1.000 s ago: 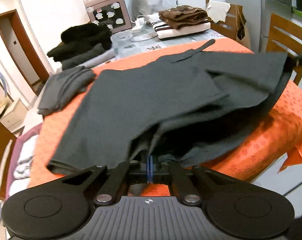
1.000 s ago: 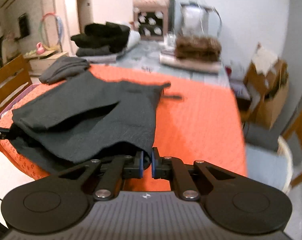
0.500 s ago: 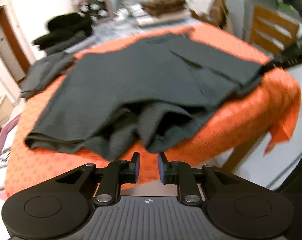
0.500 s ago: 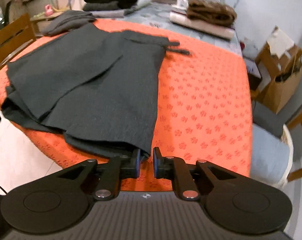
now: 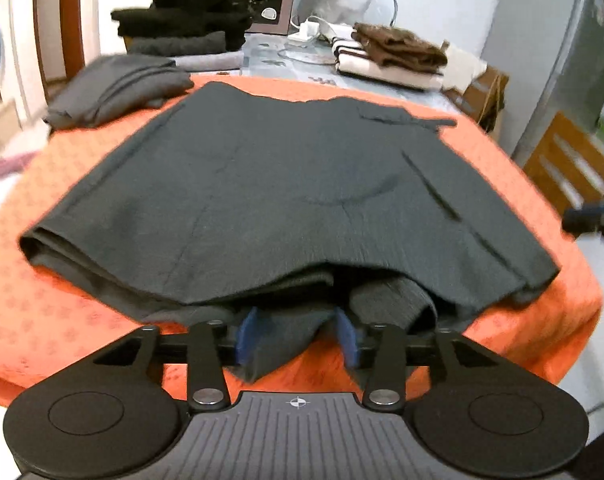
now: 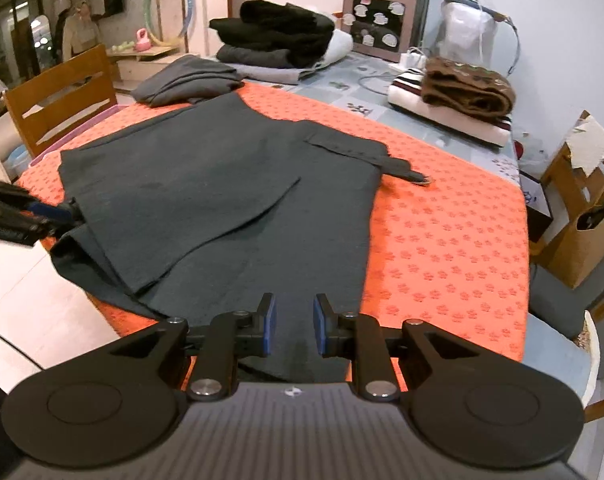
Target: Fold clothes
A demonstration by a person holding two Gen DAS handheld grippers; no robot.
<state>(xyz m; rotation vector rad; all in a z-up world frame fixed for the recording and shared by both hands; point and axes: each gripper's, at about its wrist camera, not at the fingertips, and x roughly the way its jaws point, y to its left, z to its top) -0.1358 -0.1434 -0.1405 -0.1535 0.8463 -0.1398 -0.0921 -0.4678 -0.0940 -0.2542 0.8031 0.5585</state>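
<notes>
Both my grippers have let go since a second ago, when each was pinched on a hem of the dark grey garment (image 5: 286, 200). My left gripper (image 5: 298, 334) now stands wide, its blue pads (image 5: 246, 334) well apart, with a loose fold of the cloth lying between them at the near table edge. I cannot tell whether either pad touches the fabric. My right gripper (image 6: 294, 330) is parted more narrowly, its pads over the near hem of the garment (image 6: 238, 216), gripping nothing.

Garment lies spread flat on the orange tablecloth (image 6: 453, 240), folded over itself in layers, near edge bunched and hanging slightly past the table edge. A strap or tab (image 6: 405, 170) sticks out on the far right side.

Folded grey piece (image 6: 186, 80) sits at the far left corner, touching the garment's far edge. Behind it, a stack of black clothes (image 6: 278, 32). Far right, a brown folded item (image 6: 465, 88) on a striped one. A wooden chair (image 6: 62, 96) stands to the left.
</notes>
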